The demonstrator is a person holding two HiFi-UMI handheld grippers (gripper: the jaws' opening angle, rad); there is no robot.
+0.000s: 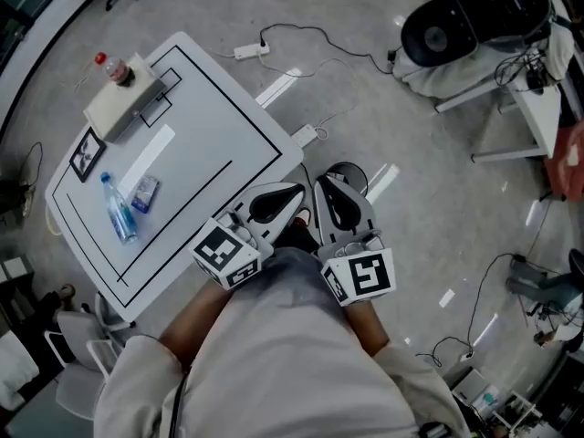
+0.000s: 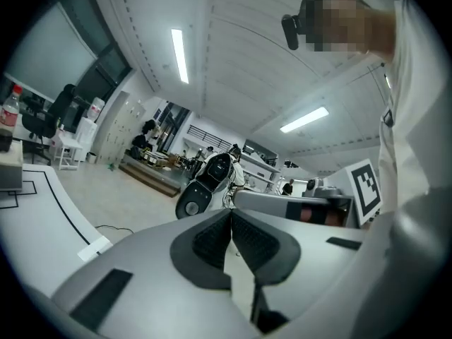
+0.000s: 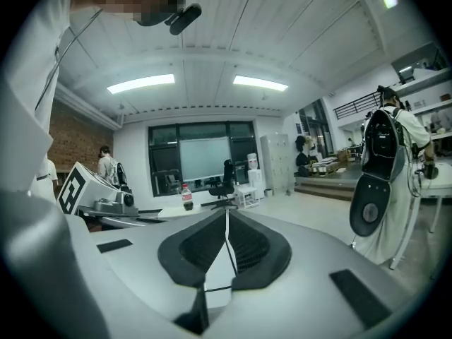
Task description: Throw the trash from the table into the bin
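Note:
A clear plastic bottle with a blue label [image 1: 119, 210] lies on the white table [image 1: 219, 126], with a small blue-and-white packet [image 1: 144, 192] beside it. A red-capped bottle [image 1: 116, 68] stands on a white box [image 1: 123, 106] at the table's far corner; it also shows as the red-capped bottle [image 2: 8, 108] and the red-capped bottle [image 3: 186, 198]. My left gripper [image 1: 297, 192] and right gripper [image 1: 327, 181] are side by side just off the table's near right corner, over the floor. Both point level, jaws shut and empty: left gripper [image 2: 231, 214], right gripper [image 3: 227, 214].
A black rounded device [image 1: 456, 21] stands on the floor at the far right, by a white desk [image 1: 534, 108]. A power strip [image 1: 248, 51] and cables lie on the floor beyond the table. White chairs [image 1: 78, 372] stand near the table's near left side.

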